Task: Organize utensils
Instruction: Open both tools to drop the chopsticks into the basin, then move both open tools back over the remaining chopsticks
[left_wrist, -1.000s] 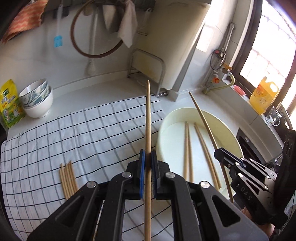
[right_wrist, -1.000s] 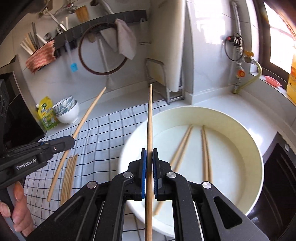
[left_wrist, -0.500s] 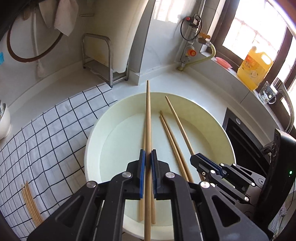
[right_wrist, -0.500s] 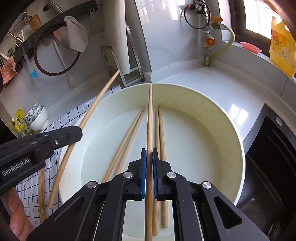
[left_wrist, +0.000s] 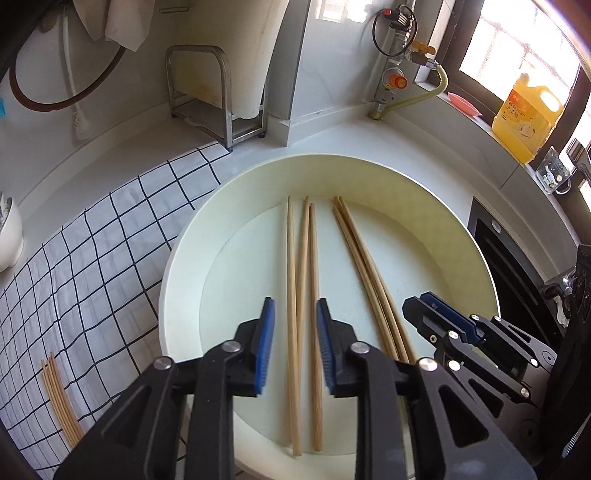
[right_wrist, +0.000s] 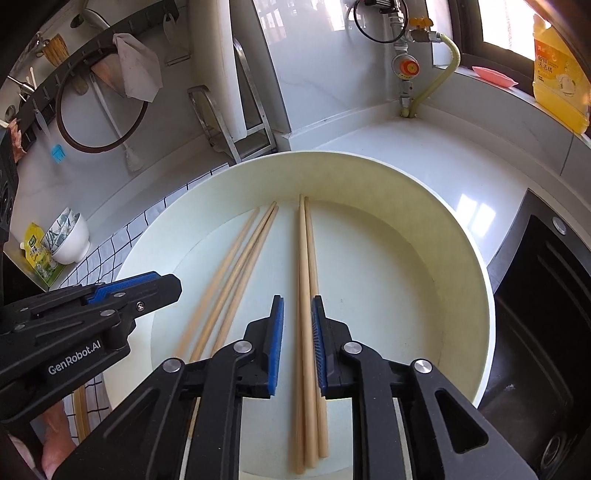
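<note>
pale basin (left_wrist: 476, 258) on counter: both tongs opening, seemingly clear of chopsticks (right_wrist: 306, 295).

Strong daylight enters through the window (left_wrist: 517, 55) at upper right, where the panes are blown out. Glare patches sit on the counter (right_wrist: 476, 210) near its right edge. Focus is sharp centrally; fisheye bending curves all edges, and corners darken.

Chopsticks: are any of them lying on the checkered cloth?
Yes, a small bunch of chopsticks lies on the checkered cloth beside the basin.
</note>
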